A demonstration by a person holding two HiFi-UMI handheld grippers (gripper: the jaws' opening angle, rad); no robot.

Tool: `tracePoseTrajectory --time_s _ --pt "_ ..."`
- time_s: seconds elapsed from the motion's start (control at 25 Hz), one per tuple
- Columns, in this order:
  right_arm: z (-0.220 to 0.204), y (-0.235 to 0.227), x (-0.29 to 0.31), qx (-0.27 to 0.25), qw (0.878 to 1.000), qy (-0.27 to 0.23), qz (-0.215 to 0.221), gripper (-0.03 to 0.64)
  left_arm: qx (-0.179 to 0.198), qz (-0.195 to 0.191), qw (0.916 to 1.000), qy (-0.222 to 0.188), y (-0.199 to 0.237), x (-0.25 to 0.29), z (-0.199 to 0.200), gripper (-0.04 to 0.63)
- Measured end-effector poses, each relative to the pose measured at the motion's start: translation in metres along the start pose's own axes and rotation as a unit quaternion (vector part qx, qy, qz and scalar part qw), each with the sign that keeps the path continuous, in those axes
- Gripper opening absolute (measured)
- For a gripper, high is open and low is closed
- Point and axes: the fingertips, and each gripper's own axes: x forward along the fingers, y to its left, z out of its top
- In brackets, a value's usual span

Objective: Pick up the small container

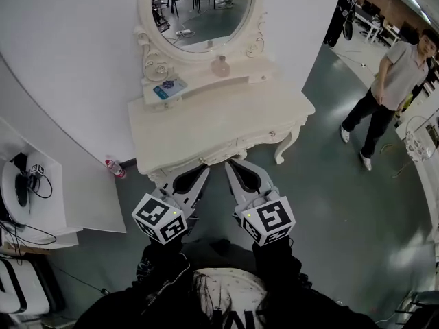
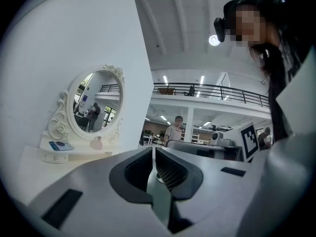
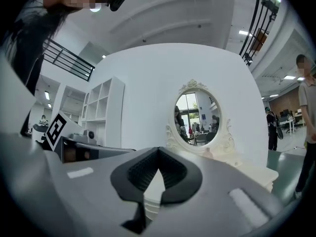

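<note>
Head view is showing the left tongs (image 1: 200,174) and the right tongs (image 1: 236,168) hovering level over the near edge of the surface (image 1: 206,132), each pressed together and carrying nothing. The small container (image 1: 220,66) is standing upright on the raised shelf (image 1: 199,84) under the mirror (image 1: 202,9), far ahead, well apart from both tips and lying almost midway between them. Neither hand is looking clearly nearer.

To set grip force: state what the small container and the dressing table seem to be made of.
The small container is pale pink and smooth, so glass or plastic; it is too small to settle which. The dressing table is probably painted wood: matte cream, with carved scrolls and curved legs.
</note>
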Motion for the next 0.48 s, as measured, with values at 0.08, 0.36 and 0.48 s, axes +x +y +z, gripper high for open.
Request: tracePoseTrajectory --time_s 0.08,0.36,0.48 --pt "-0.004 -0.008 -0.003 0.001 1.000 0.004 0.006 -0.002 -0.001 0.010 1.0000 0.002 -0.002 0.006 -0.002 0.002" --pt "-0.018 -0.036 0.000 0.026 0.999 0.008 0.018 -0.002 0.002 0.029 0.9993 0.024 0.003 0.027 -0.014 0.002" --pt "-0.024 -0.052 0.009 0.030 0.999 0.012 0.019 -0.002 0.004 0.032 0.9990 0.029 0.013 0.043 -0.015 0.002"
